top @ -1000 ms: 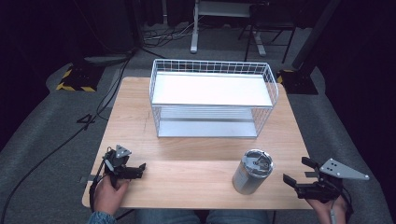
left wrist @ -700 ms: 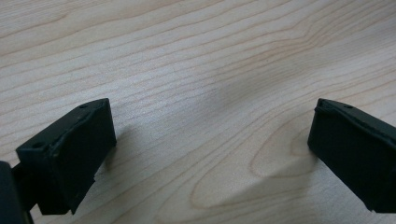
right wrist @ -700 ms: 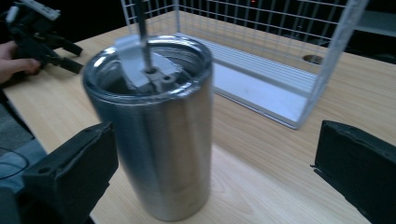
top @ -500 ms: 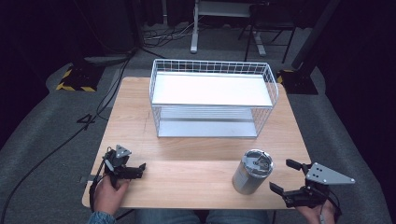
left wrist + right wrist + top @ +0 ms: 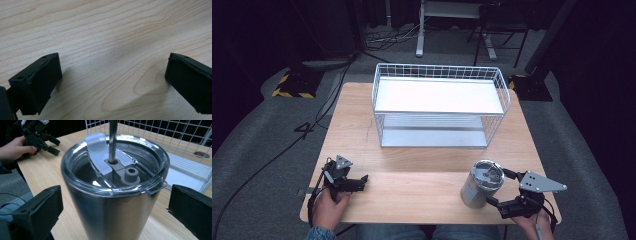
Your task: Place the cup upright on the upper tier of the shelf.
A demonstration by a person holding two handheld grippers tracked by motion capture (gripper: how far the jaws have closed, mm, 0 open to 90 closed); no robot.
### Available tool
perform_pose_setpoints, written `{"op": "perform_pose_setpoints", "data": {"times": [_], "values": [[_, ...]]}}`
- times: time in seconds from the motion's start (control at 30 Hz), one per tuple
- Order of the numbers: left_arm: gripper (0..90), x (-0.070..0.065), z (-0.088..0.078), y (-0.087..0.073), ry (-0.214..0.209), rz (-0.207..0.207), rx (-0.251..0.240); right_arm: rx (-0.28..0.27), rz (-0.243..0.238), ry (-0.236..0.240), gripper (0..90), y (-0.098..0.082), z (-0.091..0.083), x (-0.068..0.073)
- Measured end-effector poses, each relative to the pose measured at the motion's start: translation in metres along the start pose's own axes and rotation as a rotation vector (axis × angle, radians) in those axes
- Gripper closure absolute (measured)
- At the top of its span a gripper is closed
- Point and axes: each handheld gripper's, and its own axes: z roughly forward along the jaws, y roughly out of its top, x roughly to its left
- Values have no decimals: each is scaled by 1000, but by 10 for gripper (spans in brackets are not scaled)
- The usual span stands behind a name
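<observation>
A stainless steel tumbler (image 5: 481,189) is stood upright near the front right edge of the counter (image 5: 422,170). It is closed by a clear lid (image 5: 113,167) with a grey centre piece, through which a metal straw (image 5: 112,140) is passed.

I see steel tumbler (image 5: 481,184) between my right gripper (image 5: 501,189) jaws. Wire basket (image 5: 439,104) blocks far side. Bare table (image 5: 412,182) wood between tumbler and left gripper (image 5: 358,182).

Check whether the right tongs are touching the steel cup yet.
Apart. In the right gripper view the right tongs stand open around the steel cup, with wooden table showing in the gap between each jaw and the cup's wall.
</observation>
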Motion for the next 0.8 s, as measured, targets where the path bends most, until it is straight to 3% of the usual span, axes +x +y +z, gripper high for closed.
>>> {"op": "perform_pose_setpoints", "data": {"times": [0.33,0.8], "values": [[13,0,0,0,1,0,0,1,5,20,0,-3,17,-2],[13,0,0,0,1,1,0,-42,26,48,0,-13,38,-3]]}}
